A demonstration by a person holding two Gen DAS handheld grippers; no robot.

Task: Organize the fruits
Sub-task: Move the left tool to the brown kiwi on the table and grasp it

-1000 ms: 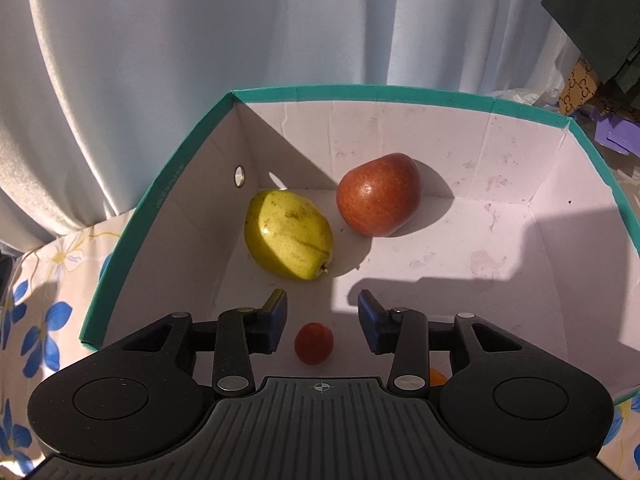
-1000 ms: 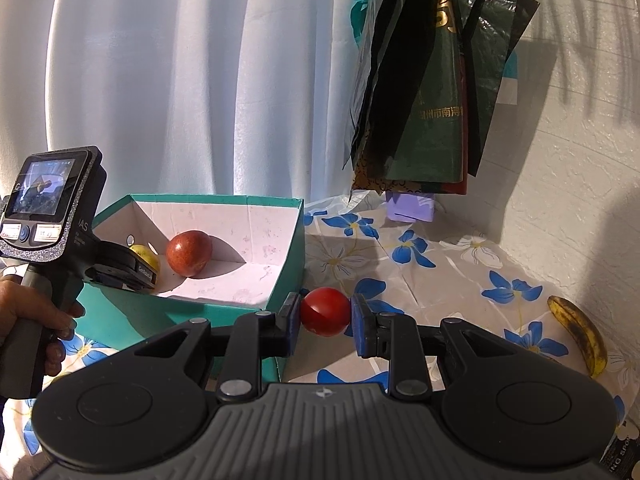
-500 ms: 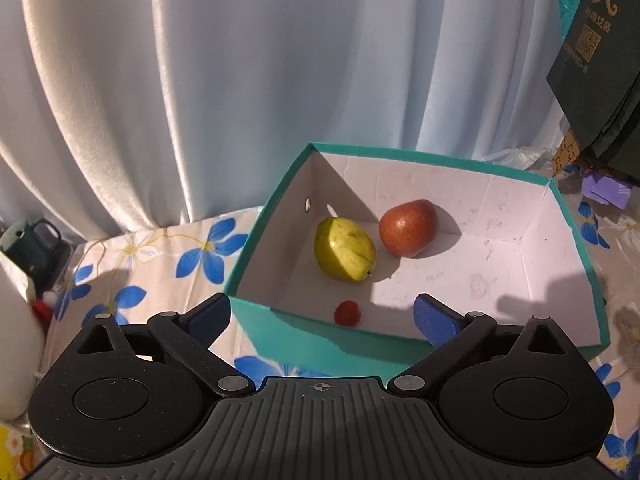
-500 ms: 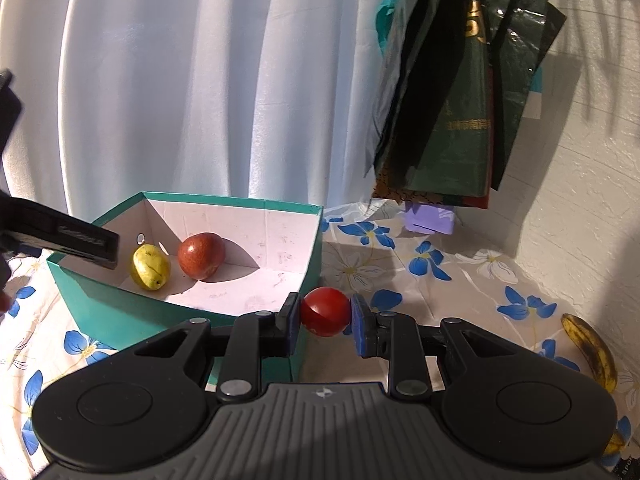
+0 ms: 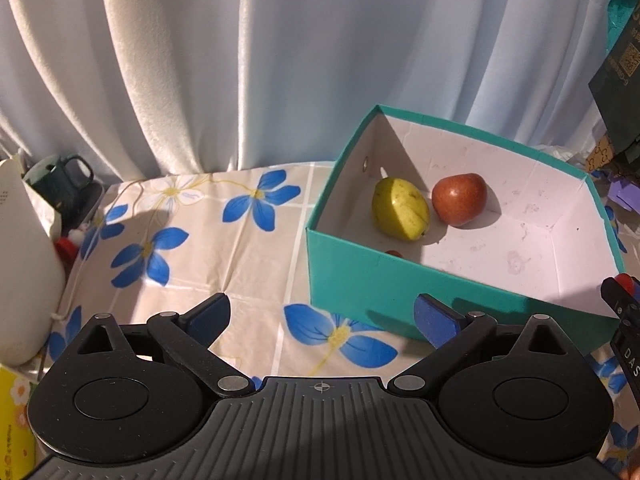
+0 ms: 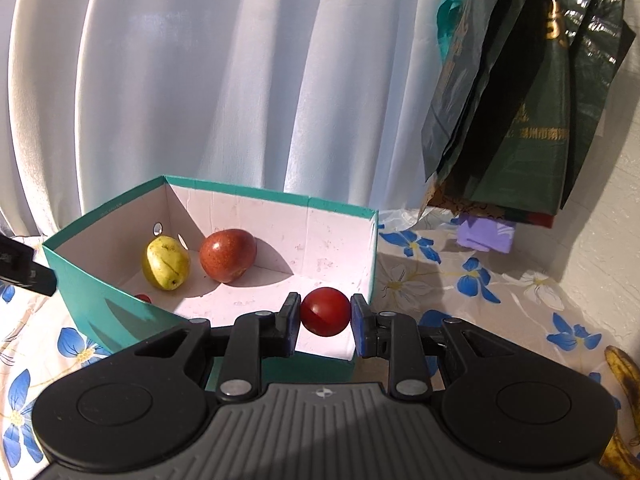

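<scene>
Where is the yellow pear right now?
In both wrist views the yellow pear lies inside the teal box, near its far left corner, beside the red apple.

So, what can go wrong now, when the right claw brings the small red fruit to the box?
The right claw pinches the round red fruit only at its sides; it might slip out. It hangs near the teal box rim, so it could bump the wall or drop outside.

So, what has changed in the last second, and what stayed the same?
The left gripper let go of the small red fruit, opened wide and pulled back out of the box. The right gripper carried its tomato over the box. The pear and apple stayed put.
</scene>
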